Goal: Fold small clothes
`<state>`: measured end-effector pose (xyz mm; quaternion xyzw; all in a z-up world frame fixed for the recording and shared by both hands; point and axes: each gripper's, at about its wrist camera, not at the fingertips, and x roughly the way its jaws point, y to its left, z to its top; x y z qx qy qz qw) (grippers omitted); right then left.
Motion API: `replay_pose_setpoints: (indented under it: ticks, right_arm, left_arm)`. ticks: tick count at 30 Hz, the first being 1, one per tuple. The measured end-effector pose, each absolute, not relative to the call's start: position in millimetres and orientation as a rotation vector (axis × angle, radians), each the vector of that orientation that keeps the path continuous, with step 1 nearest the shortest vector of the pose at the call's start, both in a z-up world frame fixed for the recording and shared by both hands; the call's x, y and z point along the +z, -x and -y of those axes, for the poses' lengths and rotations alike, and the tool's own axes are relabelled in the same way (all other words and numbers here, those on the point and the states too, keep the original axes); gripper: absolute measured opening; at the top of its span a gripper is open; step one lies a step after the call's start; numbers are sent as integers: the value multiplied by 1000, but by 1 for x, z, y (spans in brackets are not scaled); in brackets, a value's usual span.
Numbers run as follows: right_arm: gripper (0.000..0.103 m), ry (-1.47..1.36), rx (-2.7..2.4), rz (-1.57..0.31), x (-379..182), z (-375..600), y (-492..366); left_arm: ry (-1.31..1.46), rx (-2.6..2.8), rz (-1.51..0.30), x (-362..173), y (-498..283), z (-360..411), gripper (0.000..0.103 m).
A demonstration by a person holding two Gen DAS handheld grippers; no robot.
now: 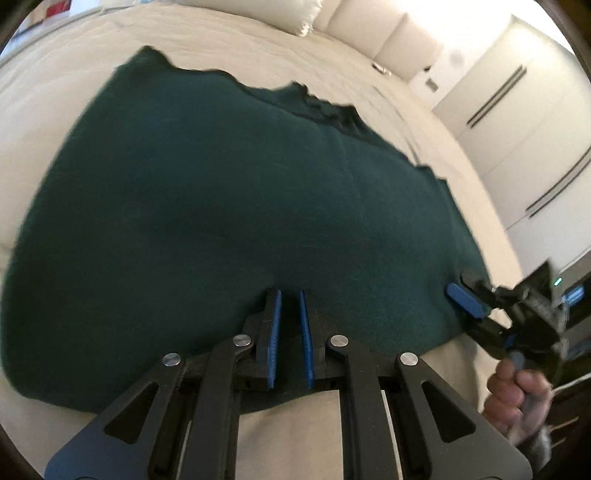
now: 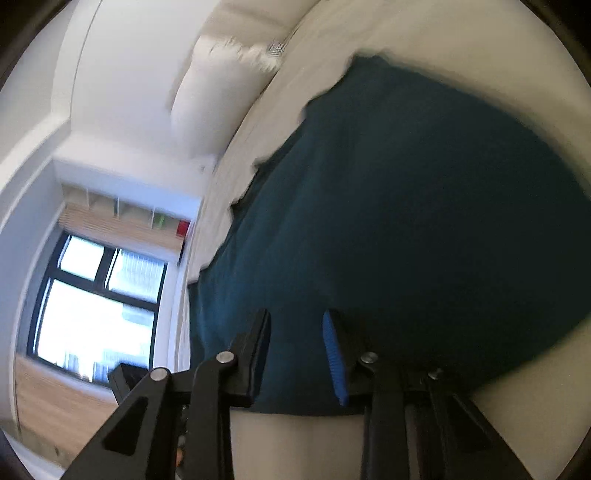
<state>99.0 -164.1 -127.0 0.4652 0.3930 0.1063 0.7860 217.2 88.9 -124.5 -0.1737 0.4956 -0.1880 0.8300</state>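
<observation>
A dark green garment (image 1: 229,206) lies spread flat on a cream bed (image 1: 74,85). My left gripper (image 1: 291,295) hovers over its near hem, blue pads a narrow gap apart, holding nothing that I can see. My right gripper (image 1: 466,295) shows at the garment's right corner, one blue pad over the fabric. In the right wrist view the right gripper (image 2: 297,314) is open, its fingers either side of the garment's (image 2: 424,221) near edge. The bed sheet (image 2: 461,33) surrounds the cloth.
A white pillow (image 1: 303,14) and padded headboard (image 1: 388,40) sit at the far end of the bed. White wardrobe doors (image 1: 517,122) stand to the right. A window (image 2: 96,306), wooden floor (image 2: 48,413) and shelves (image 2: 122,210) lie to the left.
</observation>
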Motion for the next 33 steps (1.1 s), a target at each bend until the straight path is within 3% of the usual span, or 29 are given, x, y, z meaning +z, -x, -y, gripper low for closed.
replay_pose_setpoints:
  ticks: [9, 11, 15, 24, 31, 33]
  right_arm:
    - [27, -1020, 35, -728, -115, 243, -55]
    - [39, -1013, -27, -707, -106, 257, -38]
    - [39, -1012, -4, -685, -90, 261, -20]
    - [41, -855, 317, -804, -66, 126, -104]
    - [41, -797, 399, -892, -82, 68, -180]
    - [46, -811, 411, -906, -89, 65, -194]
  left_arm:
    - [618, -277, -990, -128, -205, -208, 10]
    - [666, -264, -964, -127, -198, -230, 10]
    - [651, -175, -920, -110, -185, -251, 10]
    - [543, -347, -844, -63, -228, -186, 11]
    - [388, -397, -891, -61, -308, -130, 11]
    - [368, -382, -914, -67, -335, -122, 11]
